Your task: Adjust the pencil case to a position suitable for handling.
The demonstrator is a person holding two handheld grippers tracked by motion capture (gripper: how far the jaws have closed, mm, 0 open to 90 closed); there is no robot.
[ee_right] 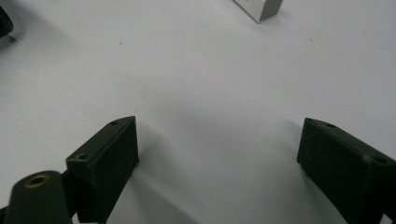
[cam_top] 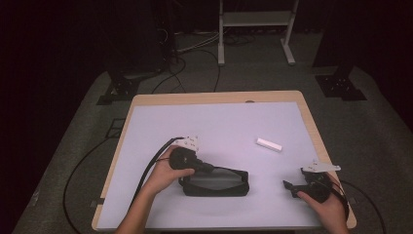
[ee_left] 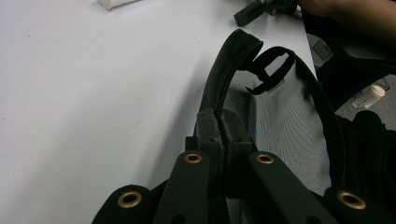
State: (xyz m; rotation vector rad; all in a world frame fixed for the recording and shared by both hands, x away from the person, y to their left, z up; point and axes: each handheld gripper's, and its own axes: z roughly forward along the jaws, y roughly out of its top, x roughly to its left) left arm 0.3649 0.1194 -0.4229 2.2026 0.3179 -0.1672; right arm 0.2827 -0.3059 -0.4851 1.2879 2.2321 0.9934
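A black mesh zip pouch (cam_top: 216, 182) lies flat on the white mat, near the front middle. My left gripper (cam_top: 207, 168) is shut on the pouch's zippered top edge at its left end. In the left gripper view the jaws (ee_left: 223, 135) pinch the zipper band, and the mesh panel of the pouch (ee_left: 280, 121) spreads to the right with a small loop at its far end. My right gripper (cam_top: 290, 187) rests at the front right, pointing left, apart from the pouch. Its jaws (ee_right: 217, 154) stand wide open over bare mat.
A small white block (cam_top: 269, 144) lies on the mat right of centre, beyond the right gripper; the block (ee_right: 259, 8) is ahead of the open jaws. The wooden table edge (cam_top: 311, 122) borders the mat. Cables and stands occupy the floor behind.
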